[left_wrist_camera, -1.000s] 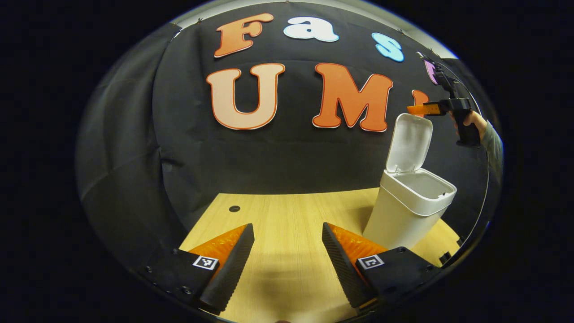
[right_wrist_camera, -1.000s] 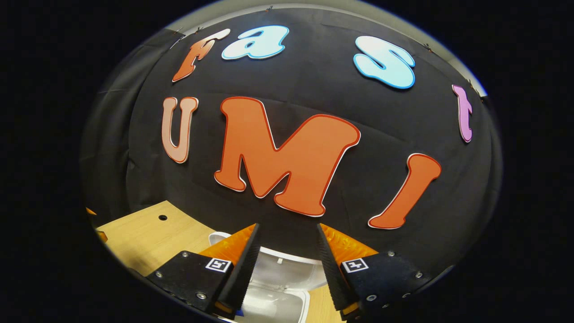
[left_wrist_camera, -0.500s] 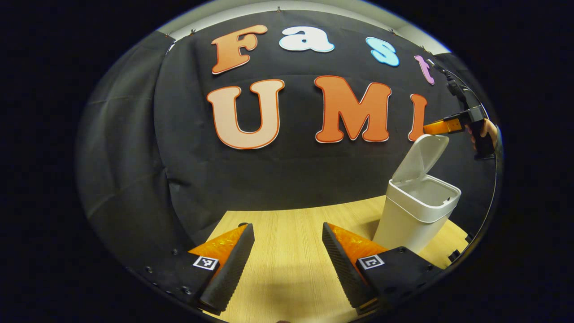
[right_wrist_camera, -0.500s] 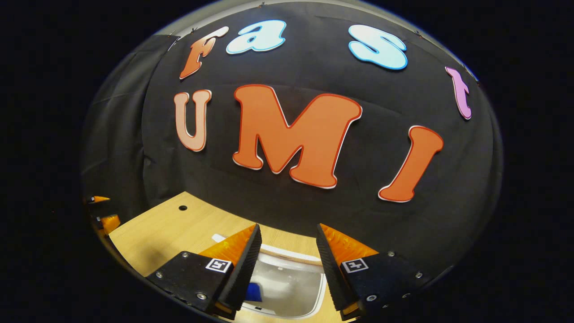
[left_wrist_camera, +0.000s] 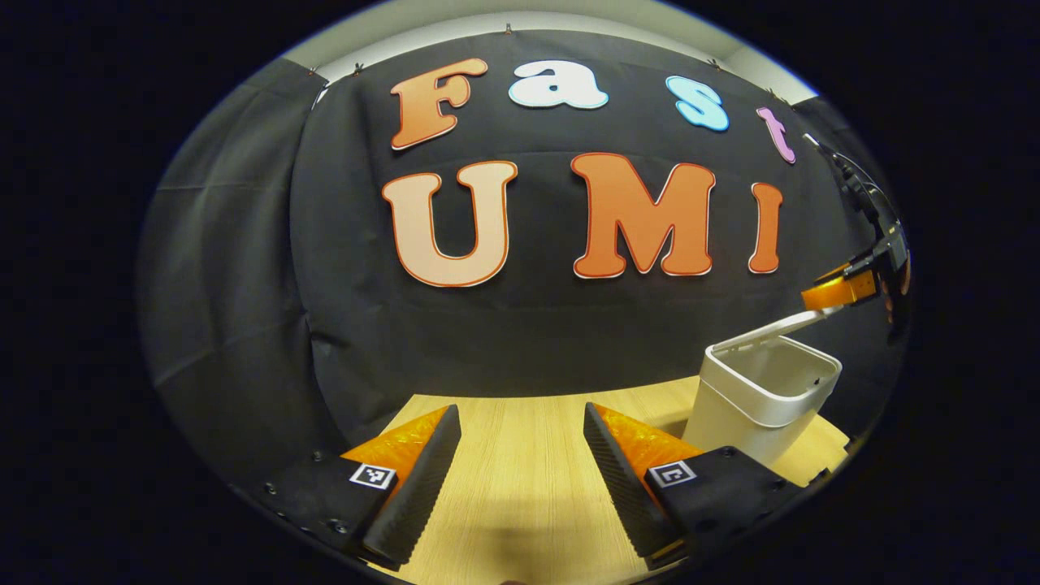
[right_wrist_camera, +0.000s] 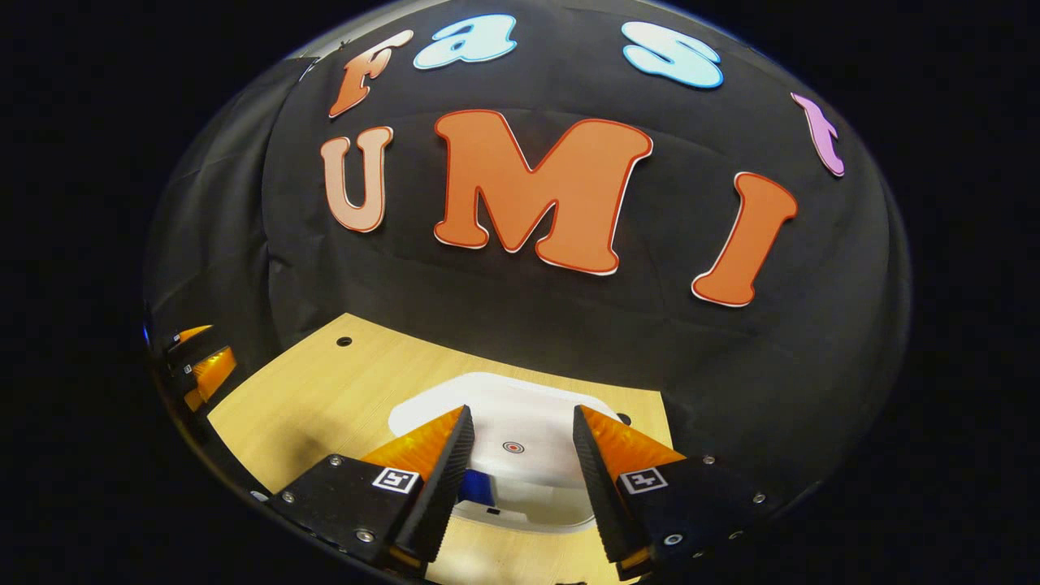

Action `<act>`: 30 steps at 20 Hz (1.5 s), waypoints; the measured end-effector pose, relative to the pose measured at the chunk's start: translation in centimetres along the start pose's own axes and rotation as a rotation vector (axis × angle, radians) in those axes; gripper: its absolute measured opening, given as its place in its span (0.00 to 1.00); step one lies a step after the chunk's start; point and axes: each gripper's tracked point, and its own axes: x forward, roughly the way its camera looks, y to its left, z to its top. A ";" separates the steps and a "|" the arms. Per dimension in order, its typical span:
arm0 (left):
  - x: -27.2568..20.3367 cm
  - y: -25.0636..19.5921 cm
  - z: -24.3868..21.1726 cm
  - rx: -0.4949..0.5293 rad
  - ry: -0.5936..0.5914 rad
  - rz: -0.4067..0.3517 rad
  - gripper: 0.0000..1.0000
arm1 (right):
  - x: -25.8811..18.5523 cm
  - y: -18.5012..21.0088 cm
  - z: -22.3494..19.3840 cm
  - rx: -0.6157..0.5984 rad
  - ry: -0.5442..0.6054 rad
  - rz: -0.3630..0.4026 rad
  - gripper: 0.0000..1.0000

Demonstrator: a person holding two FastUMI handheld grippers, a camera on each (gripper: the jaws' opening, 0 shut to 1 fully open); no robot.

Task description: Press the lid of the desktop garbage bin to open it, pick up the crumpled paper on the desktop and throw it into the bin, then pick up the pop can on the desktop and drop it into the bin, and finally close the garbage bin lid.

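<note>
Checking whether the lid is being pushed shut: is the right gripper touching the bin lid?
Cannot tell. In the left gripper view the right gripper sits right at the raised edge of the lid, too small at the picture's edge to show contact or gap.

Each gripper, left gripper (left_wrist_camera: 520,463) and right gripper (right_wrist_camera: 516,471), has wedge-shaped fingers with ribbed inner faces, black mounts with screws, and small square black-and-white markers.

Left gripper (left_wrist_camera: 520,455) held low and level, jaws spread, holding nothing. Right gripper (right_wrist_camera: 520,455) angled downward, jaws apart, nothing between them; seen far right (left_wrist_camera: 845,291).
</note>
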 end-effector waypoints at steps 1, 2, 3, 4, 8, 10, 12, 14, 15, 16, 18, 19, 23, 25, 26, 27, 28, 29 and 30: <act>0.0 0.1 0.3 -0.002 -0.011 0.005 0.97 | 0.0 0.2 -0.5 0.012 0.013 -0.001 0.75; 0.1 0.1 0.5 -0.006 -0.019 0.010 0.97 | 0.0 0.2 -1.1 0.029 0.026 -0.002 0.75; 0.1 0.3 0.8 -0.010 -0.023 0.018 0.96 | 0.0 0.3 -1.6 0.047 0.040 0.001 0.75; 0.2 0.4 1.0 -0.016 -0.024 0.022 0.97 | 0.0 0.5 -2.2 0.062 0.057 0.003 0.75; 0.0 1.0 1.1 -0.010 -0.026 0.034 0.97 | 0.0 1.2 -4.6 0.110 0.140 0.024 0.70; -0.1 1.2 0.8 0.006 -0.022 0.040 0.97 | -0.3 1.4 -5.6 0.132 0.180 0.035 0.68; -0.3 1.1 0.4 0.016 -0.017 0.042 0.97 | -0.3 1.6 -6.3 0.138 0.217 0.047 0.65; -0.4 0.9 0.4 0.021 -0.019 0.041 0.97 | 0.0 2.0 -7.1 0.135 0.254 0.049 0.63; -0.3 0.9 0.4 0.022 -0.020 0.041 0.97 | 0.3 2.2 -7.6 0.129 0.269 0.047 0.61; -0.4 1.0 0.3 0.022 -0.020 0.042 0.97 | 0.4 2.2 -8.0 0.123 0.284 0.045 0.60; -0.5 1.1 0.2 0.017 -0.017 0.045 0.99 | 0.6 2.3 -8.5 0.120 0.311 0.043 0.56; -0.5 1.2 0.0 0.016 -0.015 0.047 0.99 | 0.6 2.4 -8.8 0.123 0.328 0.046 0.55; -0.5 1.2 -0.7 0.019 0.002 0.042 0.97 | 0.7 2.7 -8.7 0.098 0.344 0.061 0.51; -0.3 1.2 -0.8 0.019 0.007 0.043 0.97 | 0.6 3.0 -8.9 0.087 0.360 0.067 0.54; -0.3 1.2 -1.0 0.013 0.010 0.042 0.97 | 0.7 3.1 -8.8 0.088 0.356 0.072 0.54; -0.3 1.2 -1.1 0.008 0.014 0.042 0.97 | 0.7 3.1 -8.8 0.084 0.354 0.076 0.50; -0.2 1.3 -1.4 0.008 0.022 0.047 0.97 | 0.7 3.1 -8.9 0.084 0.350 0.075 0.54; -0.1 1.5 -1.6 0.010 0.028 0.053 0.97 | 0.8 3.1 -8.9 0.086 0.348 0.074 0.50; -0.1 1.7 -1.8 0.009 0.032 0.054 0.97 | 0.7 3.1 -8.9 0.092 0.344 0.071 0.54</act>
